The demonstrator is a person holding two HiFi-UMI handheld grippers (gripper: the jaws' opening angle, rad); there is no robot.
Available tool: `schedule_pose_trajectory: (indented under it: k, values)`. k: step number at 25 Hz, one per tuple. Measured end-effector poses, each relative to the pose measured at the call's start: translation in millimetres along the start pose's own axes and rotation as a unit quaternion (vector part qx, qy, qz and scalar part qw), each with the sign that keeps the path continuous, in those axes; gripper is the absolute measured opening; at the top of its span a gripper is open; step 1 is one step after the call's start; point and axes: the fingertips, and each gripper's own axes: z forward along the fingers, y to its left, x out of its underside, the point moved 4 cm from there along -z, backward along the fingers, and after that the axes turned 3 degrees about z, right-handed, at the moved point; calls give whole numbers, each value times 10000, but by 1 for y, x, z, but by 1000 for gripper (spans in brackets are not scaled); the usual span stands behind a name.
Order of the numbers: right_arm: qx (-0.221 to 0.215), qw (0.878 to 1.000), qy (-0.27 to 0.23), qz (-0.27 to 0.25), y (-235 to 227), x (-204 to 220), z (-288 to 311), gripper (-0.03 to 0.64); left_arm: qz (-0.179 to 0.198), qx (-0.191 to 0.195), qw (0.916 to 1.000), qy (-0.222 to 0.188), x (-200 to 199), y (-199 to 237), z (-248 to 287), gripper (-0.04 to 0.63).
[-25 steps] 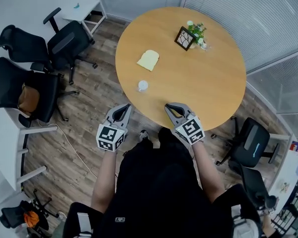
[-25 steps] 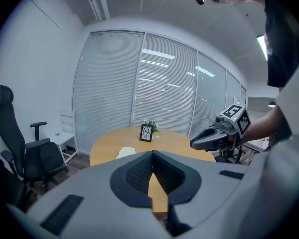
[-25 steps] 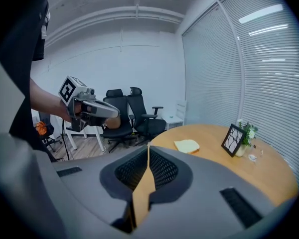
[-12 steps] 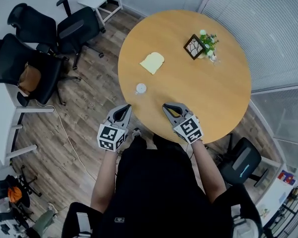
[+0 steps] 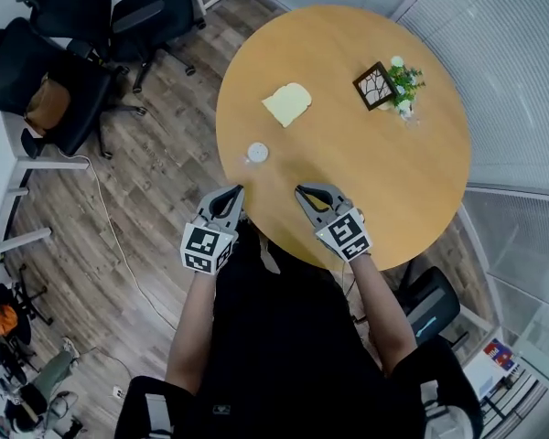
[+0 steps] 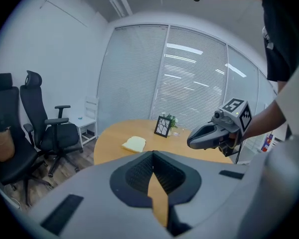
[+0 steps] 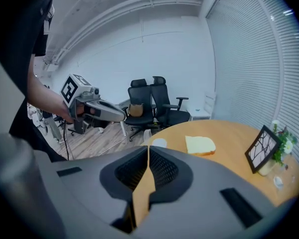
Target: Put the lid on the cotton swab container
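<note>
Head view showed the small white round container (image 5: 257, 153) sitting on the round wooden table (image 5: 375, 172) close to its near edge, just ahead of both grippers and touching neither. It was nearer the left gripper (image 5: 235, 190) than the right gripper (image 5: 300, 191). It looked squat and pale with a lighter top; whether a lid was on it I couldn't tell. A pale yellow flat piece (image 5: 287, 104) lay farther in, well apart from it. A framed picture (image 5: 376, 85) and a small plant (image 5: 405, 79) stood toward the far side. Left gripper view showed that gripper's jaws pressed together with nothing between them. Right gripper view showed the same: jaws closed and empty, at the table's near edge.
</note>
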Motion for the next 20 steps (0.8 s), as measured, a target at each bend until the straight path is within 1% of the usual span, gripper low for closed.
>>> schedule_pose_trajectory:
  k: [1, 3, 7, 13, 17, 20]
  values:
    - [-20, 10000, 47, 10, -1, 2, 4, 6, 14, 3, 10000, 44, 4, 0, 1, 6]
    - [-62, 9998, 165, -9, 0, 7, 12, 7, 183, 76, 9996, 195, 13, -1, 2, 6]
    - [-82, 9989, 422, -203, 2, 13, 25, 7, 580, 447, 9962, 473, 33, -1, 13, 6]
    - [166, 9986, 507, -60, 4, 12, 44, 8, 676, 641, 9938, 600, 56, 20, 31, 6]
    - [360, 9981, 493, 62, 0, 12, 55, 7, 774, 954, 9901, 678, 69, 26, 47, 6]
    - [526, 9976, 424, 146, -6, 13, 63, 8, 911, 1151, 9856, 844, 83, 32, 58, 6]
